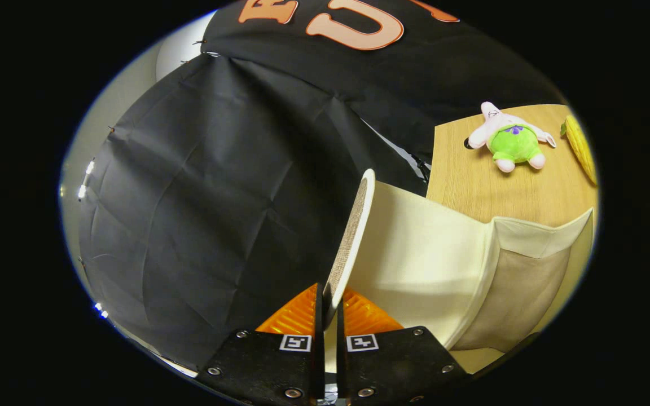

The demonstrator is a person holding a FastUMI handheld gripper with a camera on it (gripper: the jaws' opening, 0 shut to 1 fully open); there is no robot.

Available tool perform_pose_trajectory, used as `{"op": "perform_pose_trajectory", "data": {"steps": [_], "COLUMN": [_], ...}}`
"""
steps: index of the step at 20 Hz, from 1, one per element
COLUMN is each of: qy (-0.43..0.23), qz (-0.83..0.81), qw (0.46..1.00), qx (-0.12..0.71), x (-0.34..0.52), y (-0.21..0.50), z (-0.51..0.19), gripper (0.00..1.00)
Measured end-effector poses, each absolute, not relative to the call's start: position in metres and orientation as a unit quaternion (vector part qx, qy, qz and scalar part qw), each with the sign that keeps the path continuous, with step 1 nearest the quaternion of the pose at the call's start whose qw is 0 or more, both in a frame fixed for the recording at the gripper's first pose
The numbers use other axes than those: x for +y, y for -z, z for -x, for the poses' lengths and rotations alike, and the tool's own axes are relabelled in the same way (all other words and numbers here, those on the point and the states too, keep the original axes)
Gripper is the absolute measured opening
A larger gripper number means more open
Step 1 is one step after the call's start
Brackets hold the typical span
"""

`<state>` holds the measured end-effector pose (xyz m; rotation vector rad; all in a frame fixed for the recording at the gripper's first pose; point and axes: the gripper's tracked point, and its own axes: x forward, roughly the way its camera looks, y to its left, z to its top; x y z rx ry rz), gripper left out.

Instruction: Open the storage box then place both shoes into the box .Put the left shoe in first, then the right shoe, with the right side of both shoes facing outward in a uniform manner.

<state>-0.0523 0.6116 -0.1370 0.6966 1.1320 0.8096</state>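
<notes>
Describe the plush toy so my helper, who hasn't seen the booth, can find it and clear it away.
Start at the wooden table beyond the cream storage box, whose lid the gripper has its jaws shut on. The plush toy lies on that tabletop, beside a yellow object. It is the only soft pink figure, wearing bright green shorts.

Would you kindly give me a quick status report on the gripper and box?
Gripper shut on cream fabric storage box lid, lid raised on edge. Box interior open. No shoes loaded yet.
</notes>
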Motion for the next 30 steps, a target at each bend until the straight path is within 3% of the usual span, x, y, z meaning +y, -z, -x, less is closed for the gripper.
{"op": "perform_pose_trajectory", "data": {"steps": [5,7,10,16,22,30], "qy": [-0.335,-0.334,-0.327,-0.312,-0.253,-0.160], "qz": [-0.240,-0.216,-0.227,-0.236,-0.177,-0.087], "qw": [0.712,0.703,0.707,0.724,0.768,0.795], "qx": [0.569,0.589,0.584,0.567,0.561,0.579], "x": [0.612,0.598,0.570,0.484,0.363,0.206], "y": [0.169,0.177,0.181,0.173,0.186,0.251], "z": [0.083,0.094,0.078,0.058,0.059,0.103], "gripper": [0.11,0.18,0.46,0.78,0.89,0.91]}}
